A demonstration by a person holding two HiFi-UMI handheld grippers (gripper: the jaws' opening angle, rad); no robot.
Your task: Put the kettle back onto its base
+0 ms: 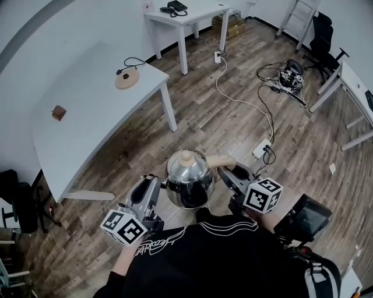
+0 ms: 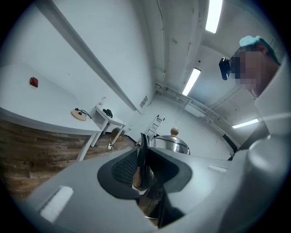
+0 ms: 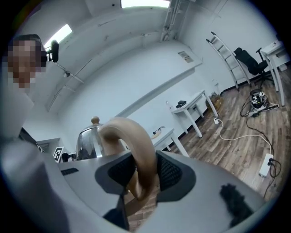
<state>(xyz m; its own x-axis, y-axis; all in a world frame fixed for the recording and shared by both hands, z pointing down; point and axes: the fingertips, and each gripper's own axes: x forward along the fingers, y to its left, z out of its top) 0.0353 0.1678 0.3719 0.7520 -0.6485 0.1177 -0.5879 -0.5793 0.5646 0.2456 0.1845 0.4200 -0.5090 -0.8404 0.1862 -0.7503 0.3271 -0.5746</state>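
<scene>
I carry a steel kettle (image 1: 187, 174) with a wooden lid knob and pale wooden handle (image 1: 220, 161) in the air over the wood floor, close to my body. My left gripper (image 1: 156, 185) is shut on its spout (image 2: 141, 164), which stands between the pads in the left gripper view. My right gripper (image 1: 228, 173) is shut on the curved handle (image 3: 136, 150). The round wooden kettle base (image 1: 127, 80) with its black cord lies on the far corner of the white table (image 1: 81, 122), well ahead and to the left. It also shows as the base (image 2: 79, 114) and the base (image 3: 157, 133).
A small brown object (image 1: 58, 112) sits on the white table. A second white table (image 1: 192, 16) with a phone stands further back. A power strip (image 1: 261, 149) and cables lie on the floor to the right, with a device (image 1: 290, 75), an office chair and a ladder beyond.
</scene>
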